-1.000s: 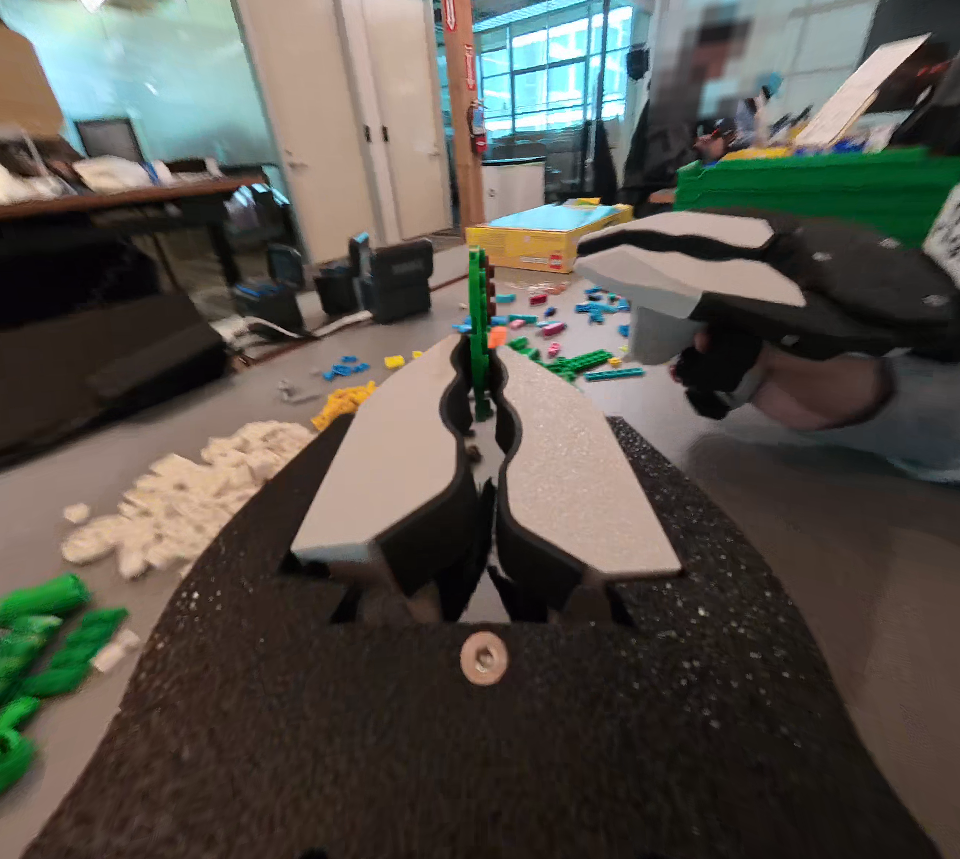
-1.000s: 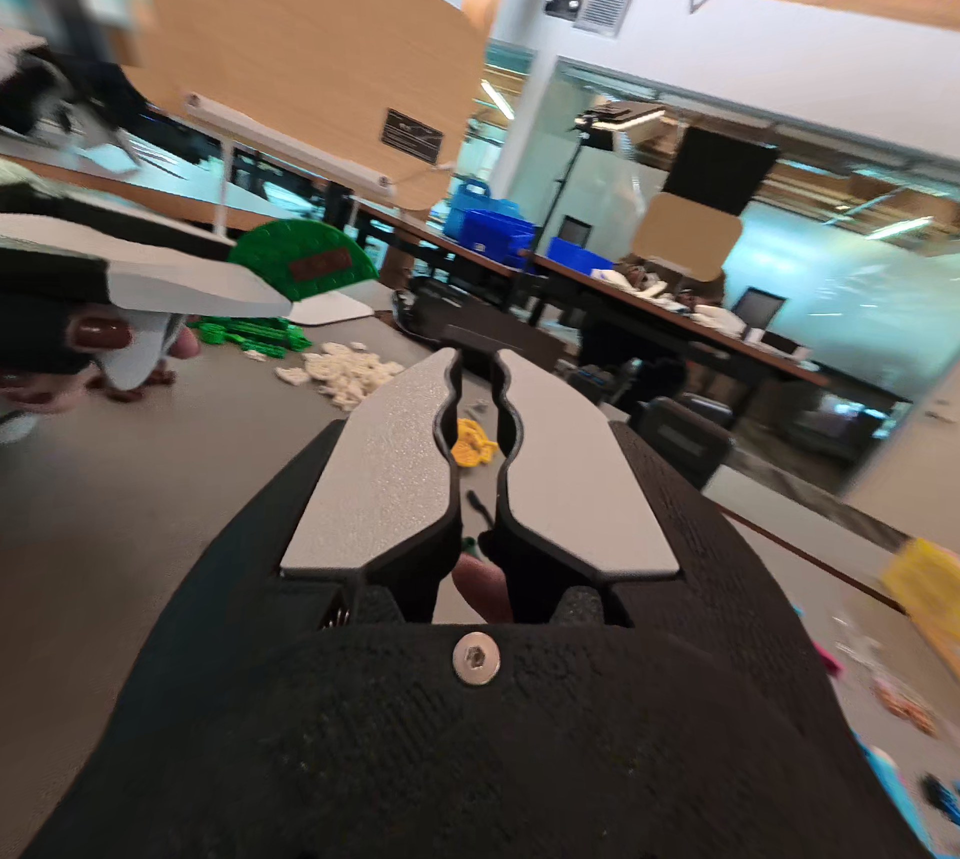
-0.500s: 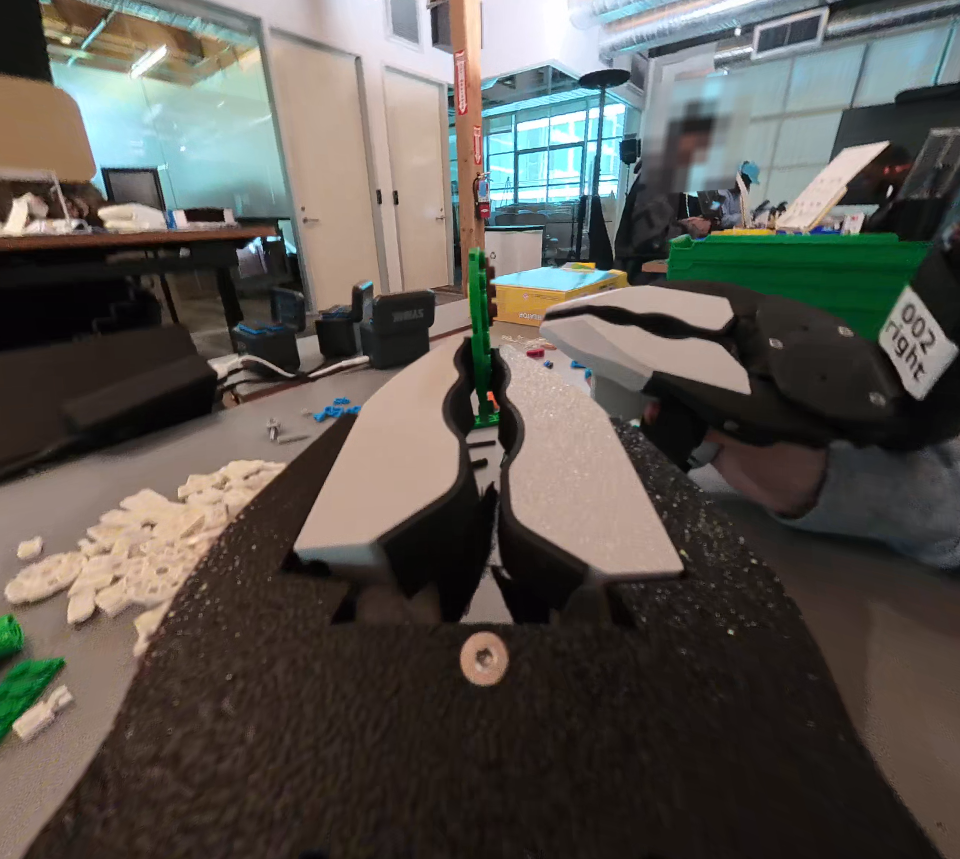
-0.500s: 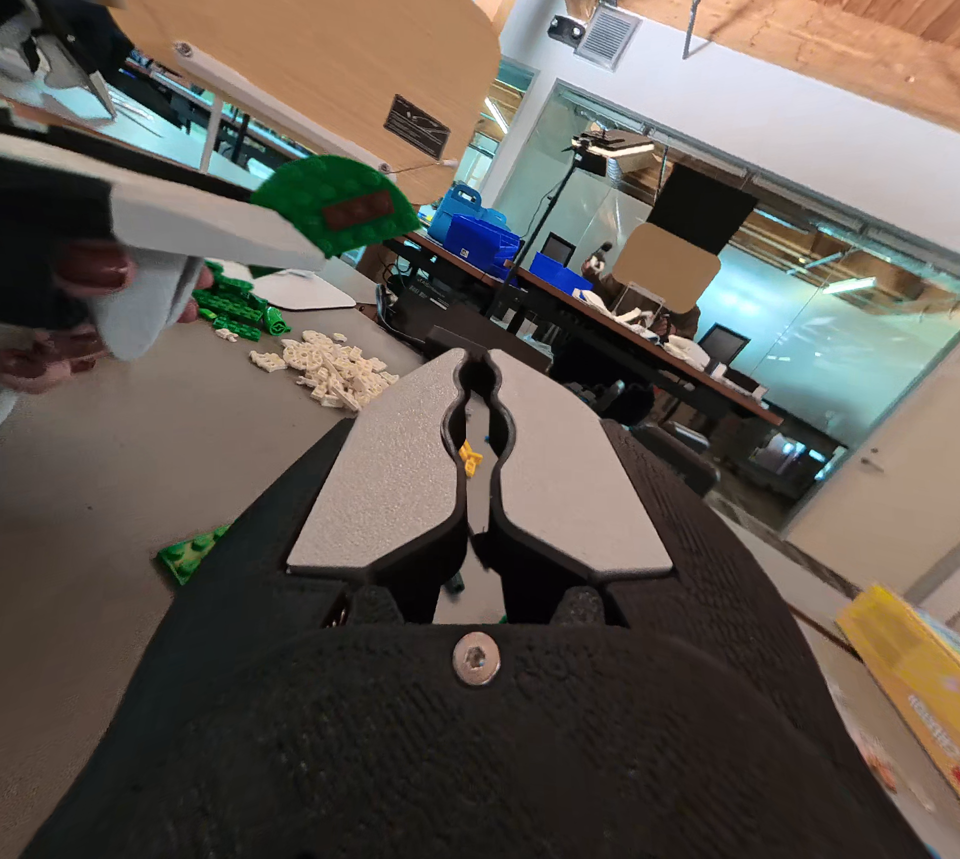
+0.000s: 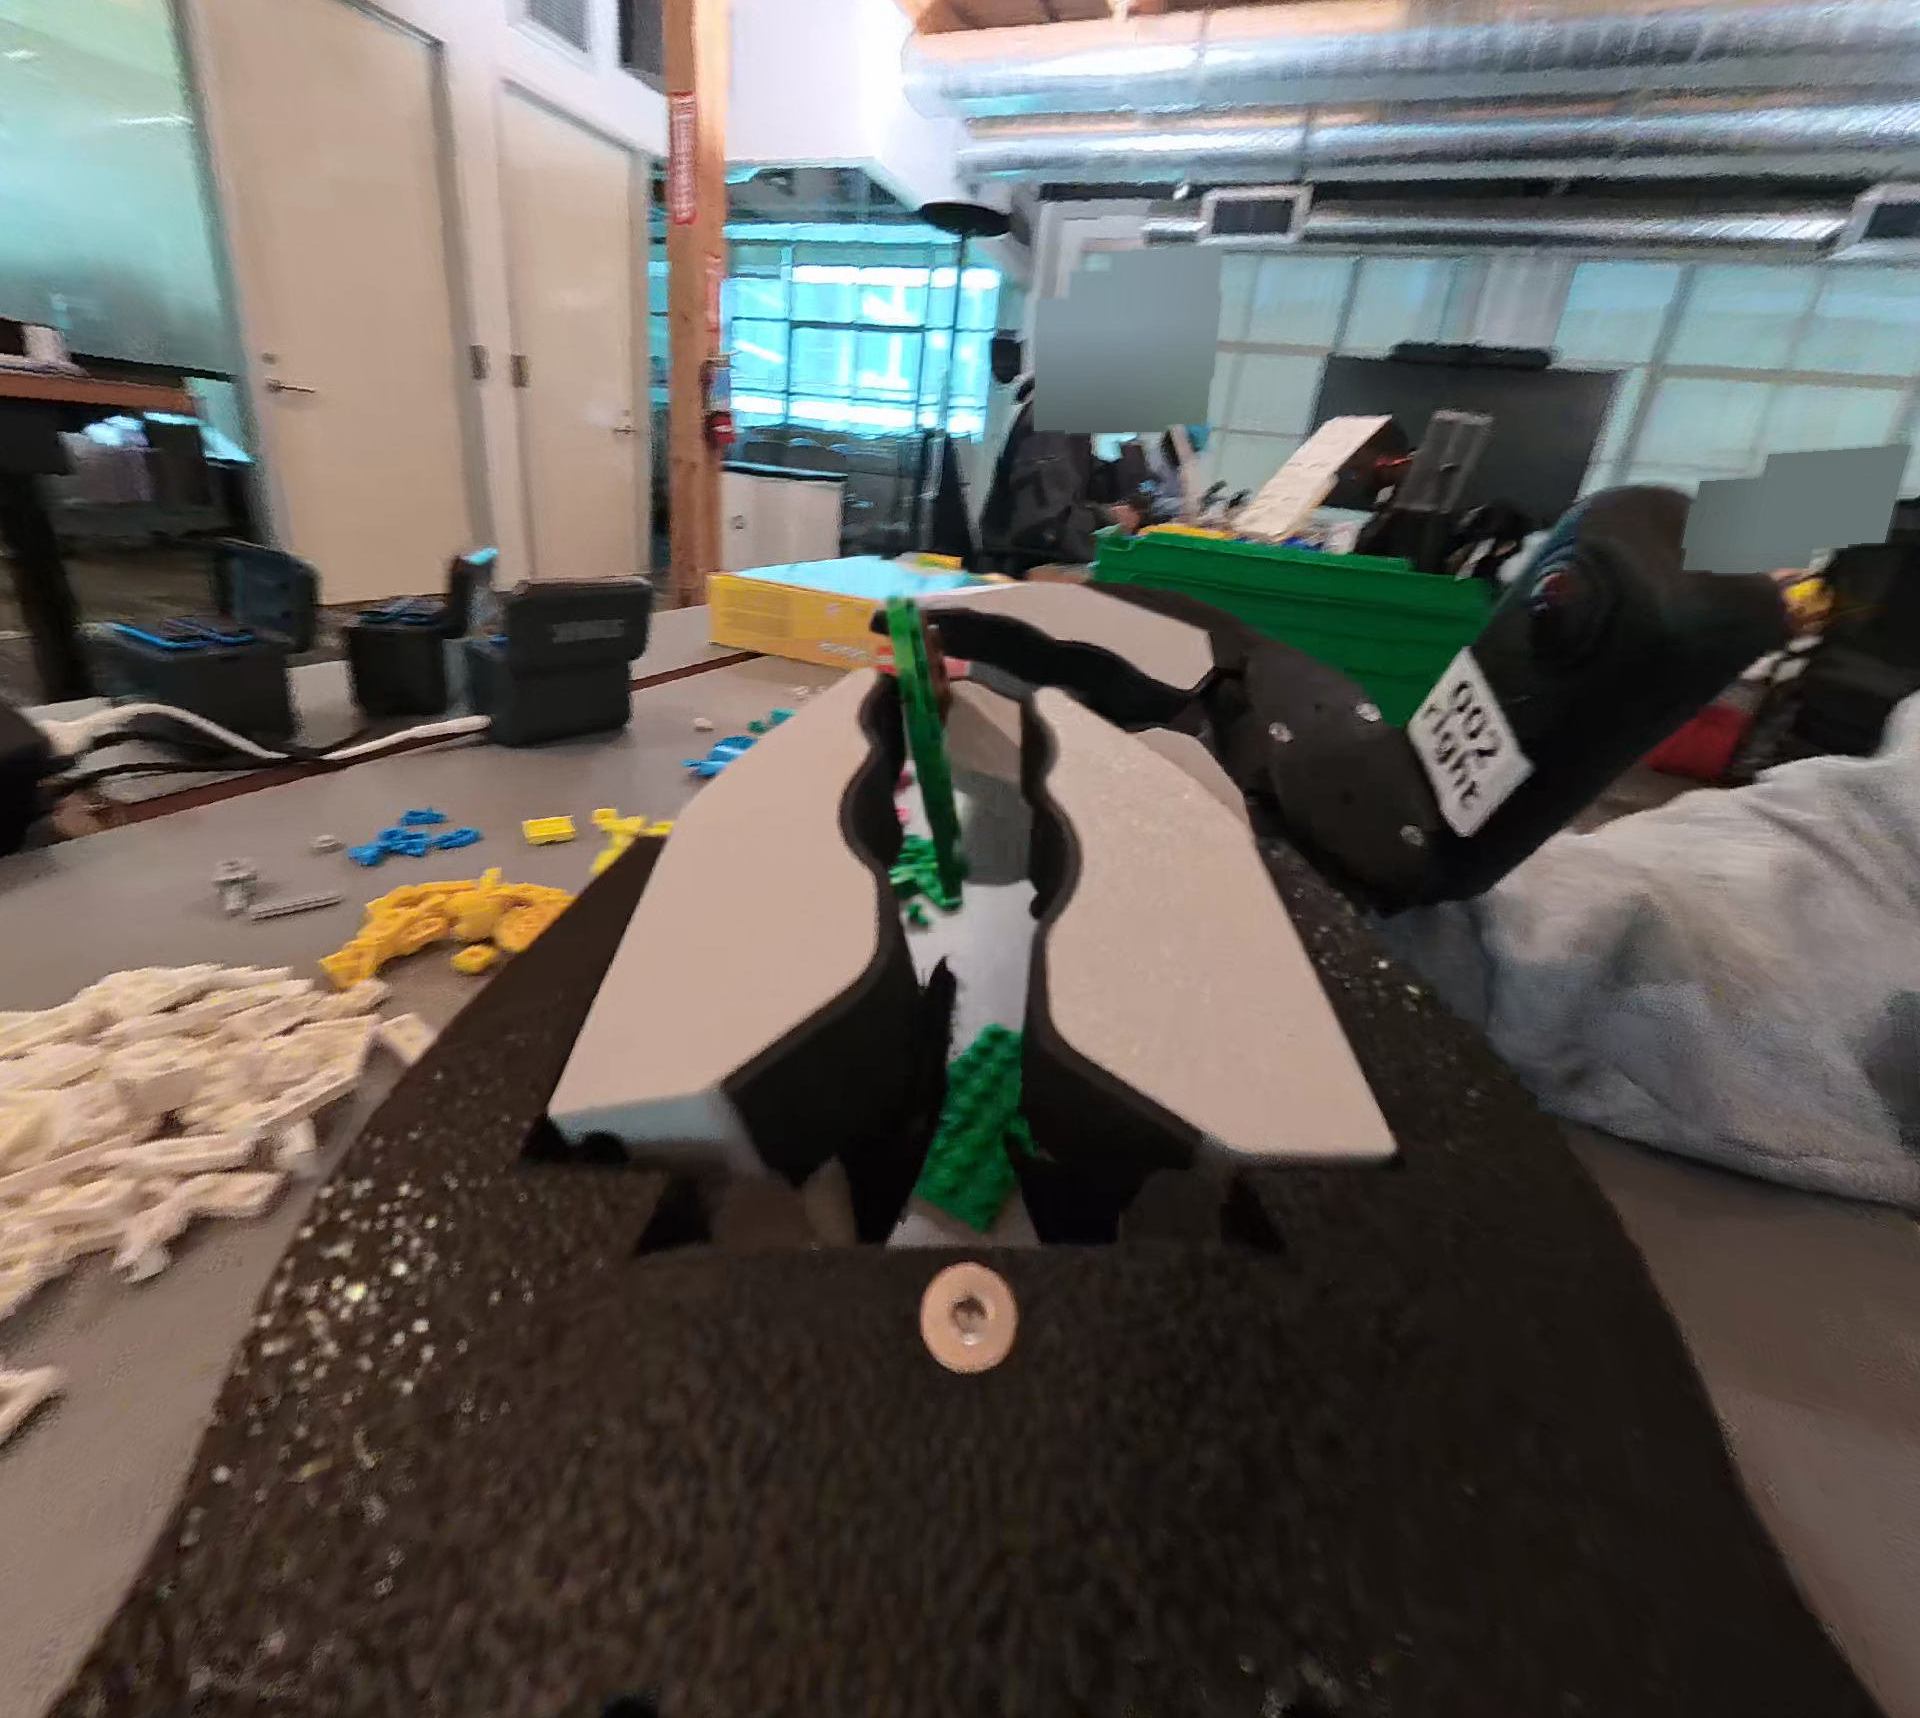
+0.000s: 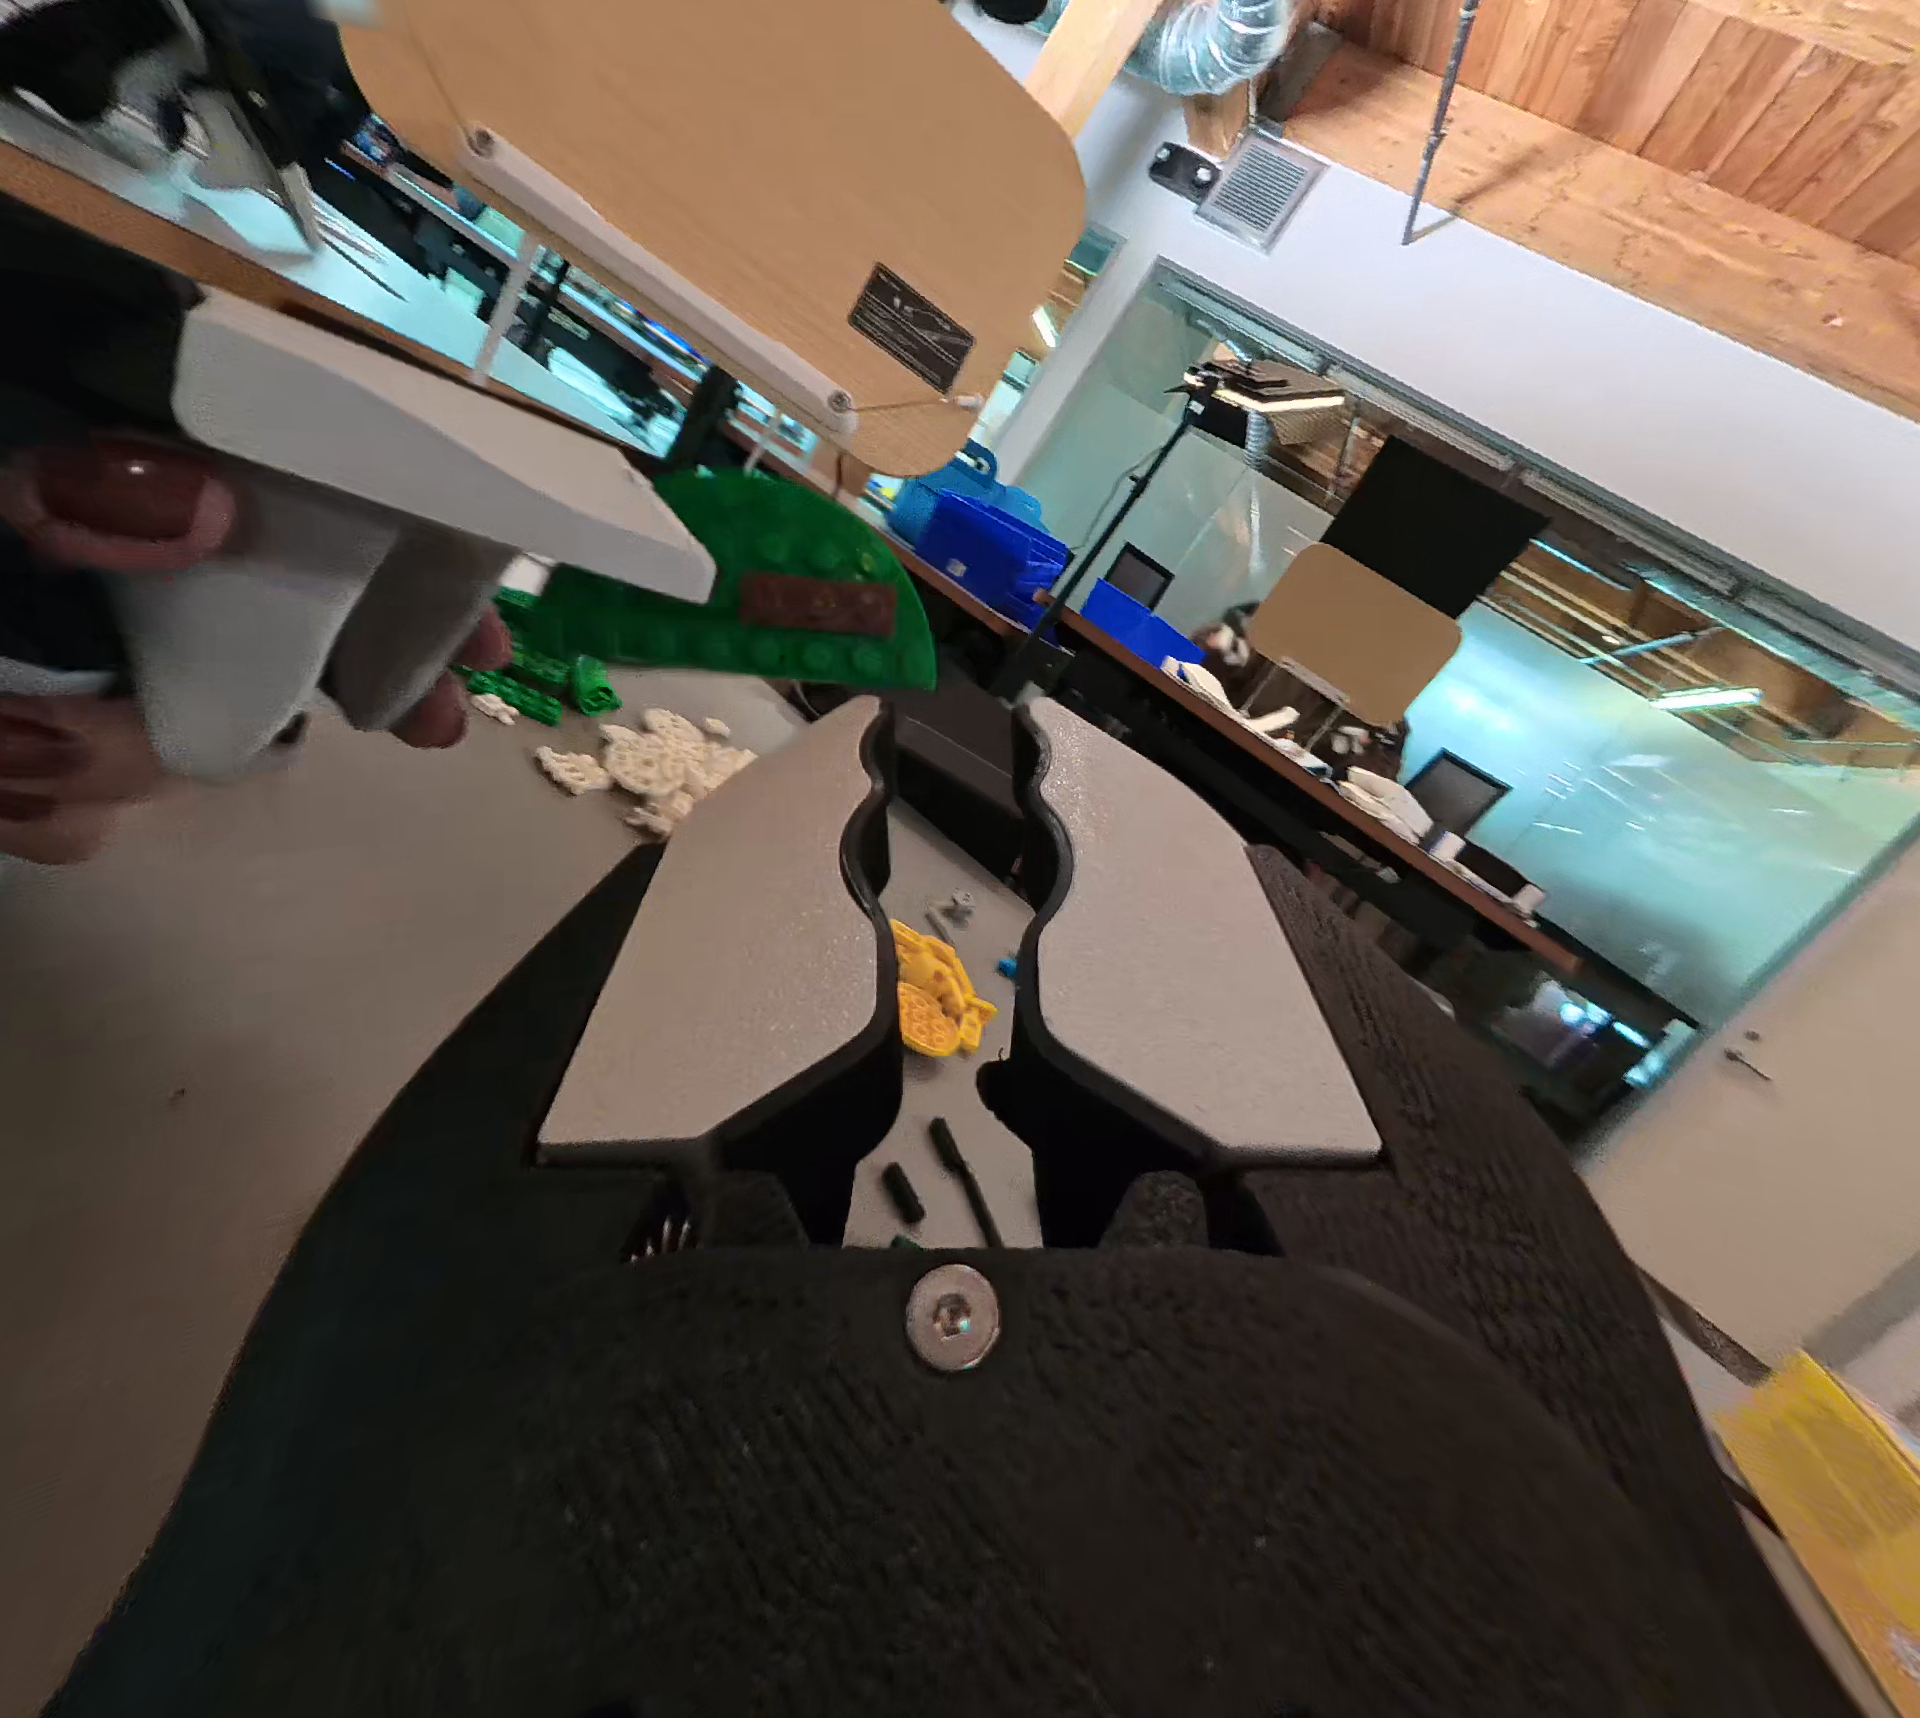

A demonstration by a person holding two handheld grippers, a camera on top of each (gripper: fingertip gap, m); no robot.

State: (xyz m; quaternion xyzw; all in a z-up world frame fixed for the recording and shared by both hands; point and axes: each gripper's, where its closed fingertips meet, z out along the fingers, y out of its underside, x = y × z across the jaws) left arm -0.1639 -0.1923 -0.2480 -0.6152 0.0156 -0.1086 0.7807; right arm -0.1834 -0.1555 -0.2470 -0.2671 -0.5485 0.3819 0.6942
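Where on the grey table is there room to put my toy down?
The widest bare patch of the grey table lies on the near side of the heap of white plastic pieces. A smaller bare strip runs between the black plastic case and the flat yellow box. It is crowded around the pile of yellow pieces and the scattered blue pieces.

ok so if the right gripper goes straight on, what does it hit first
Likely the green plate standing between the left gripper's fingers, just beyond the right gripper's tips; depth is unclear.
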